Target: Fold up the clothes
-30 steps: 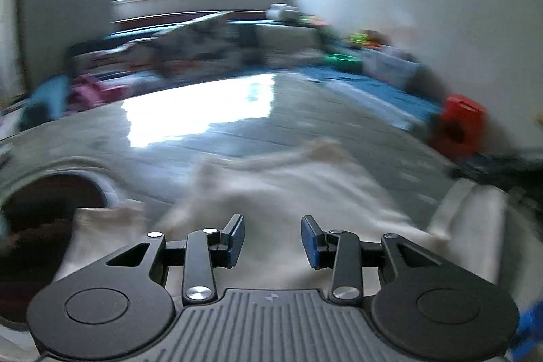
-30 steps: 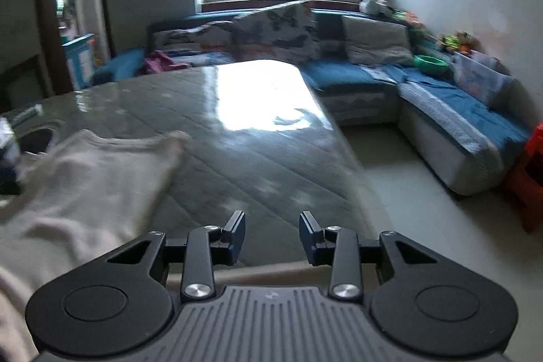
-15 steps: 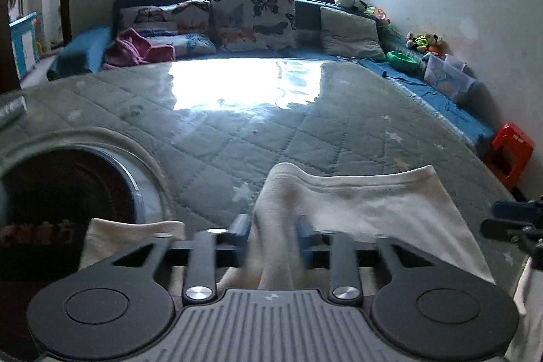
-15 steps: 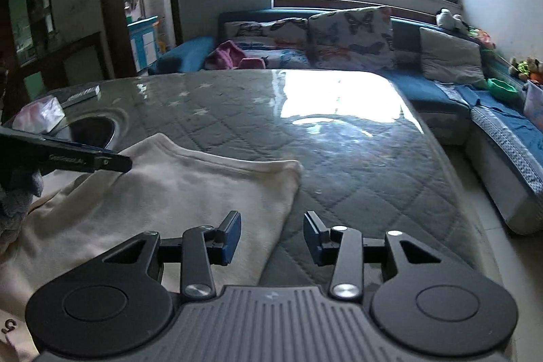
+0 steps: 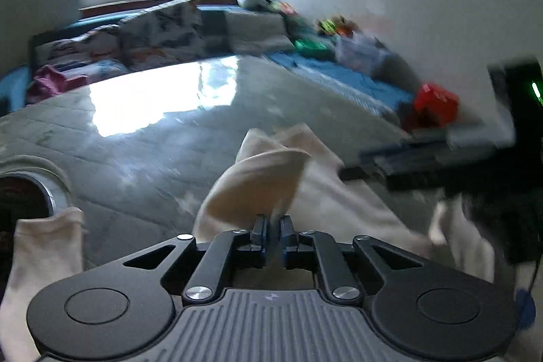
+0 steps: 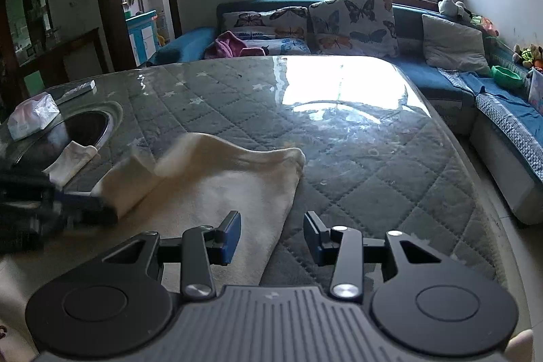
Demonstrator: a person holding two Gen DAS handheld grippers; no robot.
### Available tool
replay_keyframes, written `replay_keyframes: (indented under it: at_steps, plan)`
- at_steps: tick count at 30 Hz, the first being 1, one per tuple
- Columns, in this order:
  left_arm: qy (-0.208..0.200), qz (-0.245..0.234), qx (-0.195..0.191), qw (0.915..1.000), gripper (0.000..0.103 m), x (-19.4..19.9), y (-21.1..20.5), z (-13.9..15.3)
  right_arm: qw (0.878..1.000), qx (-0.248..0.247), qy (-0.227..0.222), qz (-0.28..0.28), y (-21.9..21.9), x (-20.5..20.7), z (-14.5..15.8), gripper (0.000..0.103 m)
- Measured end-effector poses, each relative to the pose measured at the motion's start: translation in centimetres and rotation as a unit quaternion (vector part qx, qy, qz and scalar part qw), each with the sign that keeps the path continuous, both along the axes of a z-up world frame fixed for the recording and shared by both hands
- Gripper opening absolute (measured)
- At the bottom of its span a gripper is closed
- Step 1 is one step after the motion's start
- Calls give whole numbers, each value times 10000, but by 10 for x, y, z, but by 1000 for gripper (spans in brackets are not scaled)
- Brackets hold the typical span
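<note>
A cream garment (image 6: 220, 189) lies on the grey quilted table (image 6: 339, 158). My left gripper (image 5: 273, 228) is shut on a fold of the garment (image 5: 258, 182) and holds that part lifted off the table. It shows at the left of the right wrist view (image 6: 85, 209), with a raised flap of the cloth beside it. My right gripper (image 6: 271, 240) is open and empty, just above the garment's right edge near the table's front. A white sleeve (image 5: 40, 253) hangs at the left by the round hole.
A round dark hole (image 6: 81, 128) sits in the table at the left, with a tissue pack (image 6: 32, 119) and a remote (image 6: 79, 89) near it. A blue sofa (image 6: 441, 77) with butterfly cushions wraps the back and right. A red stool (image 5: 434, 104) stands on the floor at the right.
My left gripper has closed on the garment and lifted a fold of it, swinging right. My right gripper has stayed open and moved a little over the garment's right edge.
</note>
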State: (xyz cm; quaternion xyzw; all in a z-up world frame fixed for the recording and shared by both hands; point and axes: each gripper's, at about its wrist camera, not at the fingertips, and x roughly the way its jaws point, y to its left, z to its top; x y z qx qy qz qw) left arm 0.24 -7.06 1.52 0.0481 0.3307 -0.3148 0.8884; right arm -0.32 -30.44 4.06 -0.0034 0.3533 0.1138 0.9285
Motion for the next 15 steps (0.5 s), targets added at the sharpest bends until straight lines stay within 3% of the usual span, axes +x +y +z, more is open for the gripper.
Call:
replay_keyframes:
  at_steps: [7, 9, 13, 15]
  plan:
    - [-370, -103, -292, 9988, 18, -12, 10, 23, 10000, 1, 29, 23, -1, 1, -2, 42]
    - [-475, 233, -283, 9982, 41, -4, 12, 28, 10000, 1, 29, 18, -1, 1, -3, 42]
    - [65, 822, -249, 9963, 42, 27, 17, 20, 10000, -11, 21, 32, 1, 0, -3, 42]
    - [341, 866, -257, 9953, 44, 37, 17, 15, 10000, -19, 22, 31, 2, 0, -3, 42]
